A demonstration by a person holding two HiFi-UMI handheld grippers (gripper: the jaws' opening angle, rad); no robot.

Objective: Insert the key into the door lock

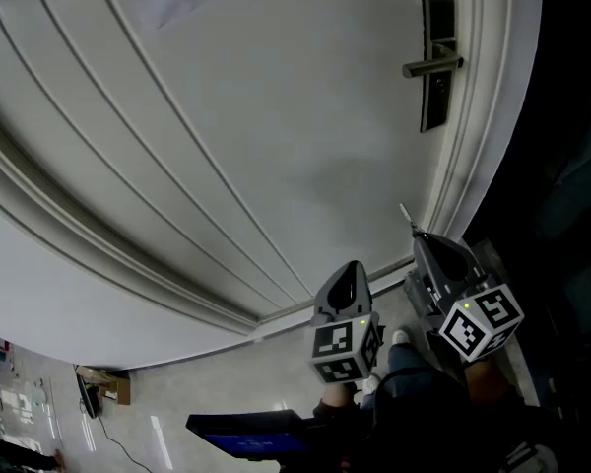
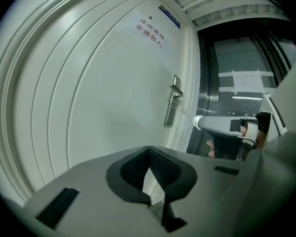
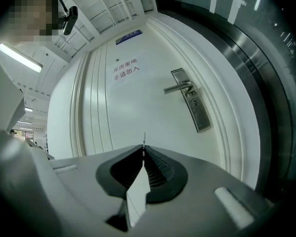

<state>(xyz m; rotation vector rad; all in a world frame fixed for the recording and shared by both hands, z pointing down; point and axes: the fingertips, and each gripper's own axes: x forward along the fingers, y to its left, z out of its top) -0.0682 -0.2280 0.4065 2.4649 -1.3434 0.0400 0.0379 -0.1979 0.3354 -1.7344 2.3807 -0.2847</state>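
Note:
A white door (image 1: 276, 136) fills the head view, with a metal lock plate (image 1: 435, 62) and lever handle (image 1: 431, 65) at its upper right. My right gripper (image 1: 419, 236) is shut on a thin key (image 1: 406, 215) that sticks out of its tip, well below the lock and apart from the door. In the right gripper view the key (image 3: 144, 139) points at the door left of and below the lock plate (image 3: 192, 105); the keyhole (image 3: 194, 102) sits under the handle (image 3: 177, 88). My left gripper (image 1: 353, 267) hangs lower and to the left, shut with nothing held (image 2: 149, 149).
A sign with red characters (image 3: 125, 69) is on the door, with a blue plaque (image 3: 128, 36) above it. The moulded door frame (image 1: 473, 146) runs right of the lock, with dark glass and metal panels (image 2: 237, 83) beyond. Floor clutter (image 1: 103, 387) lies at lower left.

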